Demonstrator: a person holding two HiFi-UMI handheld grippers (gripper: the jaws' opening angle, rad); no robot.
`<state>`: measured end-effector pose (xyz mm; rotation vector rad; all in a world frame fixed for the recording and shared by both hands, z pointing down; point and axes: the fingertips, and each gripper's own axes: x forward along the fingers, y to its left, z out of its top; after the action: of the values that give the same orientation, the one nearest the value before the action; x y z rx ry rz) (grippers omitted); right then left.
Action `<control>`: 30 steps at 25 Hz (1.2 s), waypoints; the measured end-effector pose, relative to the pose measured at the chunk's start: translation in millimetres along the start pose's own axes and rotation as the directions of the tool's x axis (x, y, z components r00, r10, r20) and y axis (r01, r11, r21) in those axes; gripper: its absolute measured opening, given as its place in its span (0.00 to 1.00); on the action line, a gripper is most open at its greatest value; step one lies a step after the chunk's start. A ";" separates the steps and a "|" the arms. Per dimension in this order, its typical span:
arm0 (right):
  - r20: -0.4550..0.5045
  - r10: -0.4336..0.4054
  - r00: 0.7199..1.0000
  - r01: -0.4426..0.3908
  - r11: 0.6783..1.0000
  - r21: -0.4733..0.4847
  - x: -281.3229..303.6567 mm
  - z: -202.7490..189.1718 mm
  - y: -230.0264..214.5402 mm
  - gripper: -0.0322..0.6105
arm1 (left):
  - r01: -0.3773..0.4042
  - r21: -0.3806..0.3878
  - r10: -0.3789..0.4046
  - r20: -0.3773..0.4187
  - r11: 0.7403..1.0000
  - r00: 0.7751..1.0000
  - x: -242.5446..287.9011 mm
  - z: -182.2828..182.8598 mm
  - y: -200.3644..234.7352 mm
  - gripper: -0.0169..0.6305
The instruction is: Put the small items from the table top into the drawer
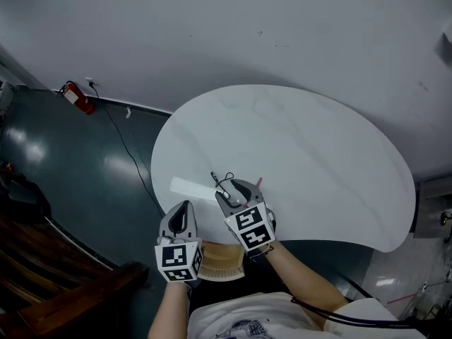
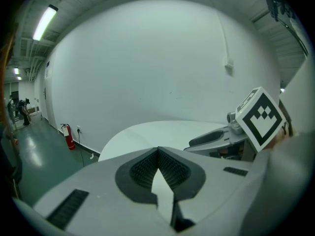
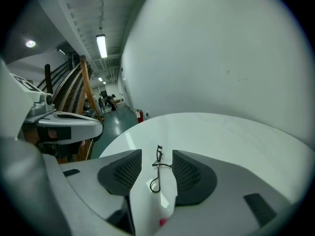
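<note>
A thin black wire tool with loop handles, like an eyelash curler (image 1: pixel 222 183), lies near the front edge of the white round table (image 1: pixel 318 154). My right gripper (image 1: pixel 237 191) hovers just over it, open. In the right gripper view the tool (image 3: pixel 157 167) lies on the table between the two spread fingers, untouched. A small pink item (image 3: pixel 162 222) shows low between them and beside the gripper (image 1: pixel 259 181). My left gripper (image 1: pixel 183 210) is shut and empty at the table's front left edge, its ribbed pads (image 2: pixel 158 154) meeting.
An open drawer with a tan wooden inside (image 1: pixel 222 261) sticks out under the table's front edge, below both grippers. A red fire extinguisher (image 1: pixel 76 97) stands by the wall on the dark floor, with a black cable (image 1: pixel 123 143) running past the table.
</note>
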<state>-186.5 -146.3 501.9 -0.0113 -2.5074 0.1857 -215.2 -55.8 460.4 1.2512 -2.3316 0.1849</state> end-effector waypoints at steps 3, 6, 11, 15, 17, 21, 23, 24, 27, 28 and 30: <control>-0.021 -0.008 1.000 0.008 1.000 -0.018 14.6 -8.3 -4.2 0.34 | -0.002 0.002 0.002 -0.019 1.000 1.000 9.3 -10.5 3.4 0.06; -0.042 -0.020 0.999 0.018 0.999 -0.050 26.1 -13.0 -8.6 0.34 | -0.006 0.005 0.006 -0.027 1.000 1.000 16.3 -16.0 6.7 0.06; -0.070 -0.007 0.998 0.000 0.996 -0.089 44.8 -18.0 -3.8 0.34 | -0.019 -0.010 0.019 -0.026 1.000 0.999 19.0 -23.6 10.1 0.06; -0.095 -0.006 0.995 -0.005 0.994 -0.106 57.4 -20.9 -2.9 0.34 | -0.022 -0.016 0.021 -0.019 1.000 1.000 19.5 -25.3 9.4 0.06; -0.107 -0.015 0.994 0.002 0.993 -0.119 61.5 -22.0 -3.4 0.33 | -0.023 -0.019 0.023 -0.015 1.000 1.000 18.2 -26.0 10.8 0.06; -0.123 -0.023 0.992 0.009 0.993 -0.119 66.8 -24.0 -2.3 0.29 | -0.028 -0.028 0.028 -0.015 0.999 1.000 14.5 -28.1 17.1 0.06; -0.130 -0.037 0.991 0.021 0.992 -0.124 66.7 -25.1 -0.6 0.26 | -0.026 -0.033 0.026 -0.017 0.999 1.000 9.8 -28.5 20.5 0.06; -0.134 -0.046 0.990 0.029 0.991 -0.129 66.4 -25.3 0.4 0.26 | -0.023 -0.033 0.023 -0.017 0.999 1.000 7.1 -28.5 22.5 0.06; -0.142 -0.072 0.987 0.053 0.990 -0.134 66.7 -24.9 2.9 0.25 | -0.010 -0.031 0.009 -0.021 0.999 1.000 0.6 -29.6 30.2 0.06; -0.146 -0.081 0.986 0.061 0.989 -0.135 66.5 -25.2 4.0 0.24 | -0.004 -0.030 0.003 -0.024 1.000 1.000 -1.2 -30.6 33.1 0.06; -0.151 -0.101 0.983 0.082 0.988 -0.131 65.5 -26.1 6.1 0.22 | 0.009 -0.025 -0.010 -0.031 1.000 0.999 -3.9 -31.7 39.2 0.06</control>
<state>-224.4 -133.5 560.3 0.0375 -2.3523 -0.0093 -234.2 -19.8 490.5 1.2382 -2.2945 0.1701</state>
